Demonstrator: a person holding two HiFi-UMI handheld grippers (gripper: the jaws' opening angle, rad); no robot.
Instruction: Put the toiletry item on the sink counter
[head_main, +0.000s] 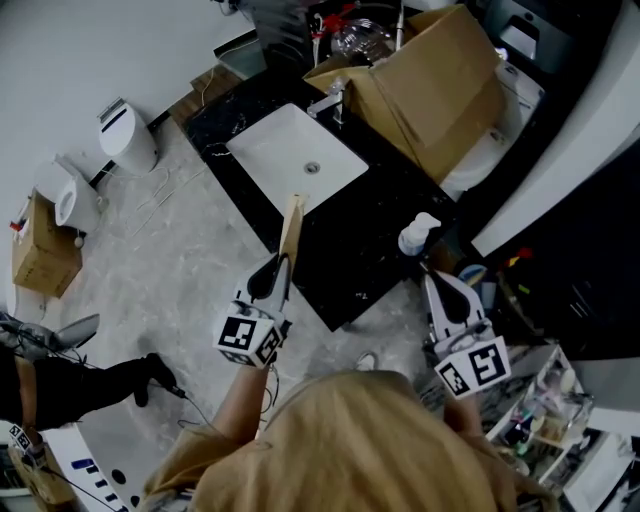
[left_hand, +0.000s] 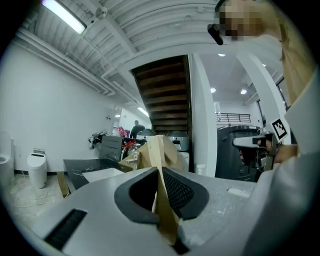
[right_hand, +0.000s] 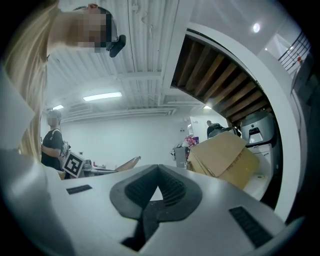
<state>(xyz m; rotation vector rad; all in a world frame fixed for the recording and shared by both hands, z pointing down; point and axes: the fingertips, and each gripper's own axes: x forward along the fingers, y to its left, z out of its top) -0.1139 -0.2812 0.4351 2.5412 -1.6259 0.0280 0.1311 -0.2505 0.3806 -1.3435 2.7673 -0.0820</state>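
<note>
The left claw (head_main: 283, 264) is pinching the near end of a thin tan packet (head_main: 291, 225), its jaws pressed almost flat on it. The packet is jutting ahead of the tips over the edge of the black counter (head_main: 350, 270), with the white basin (head_main: 290, 160) beyond. It is looking light, flat and bendable, so a hold nearer its middle would likely be steadier. No readable writing is showing. The right claw (head_main: 432, 278) is hovering closed and empty, a pump bottle (head_main: 415, 236) just ahead.
</note>
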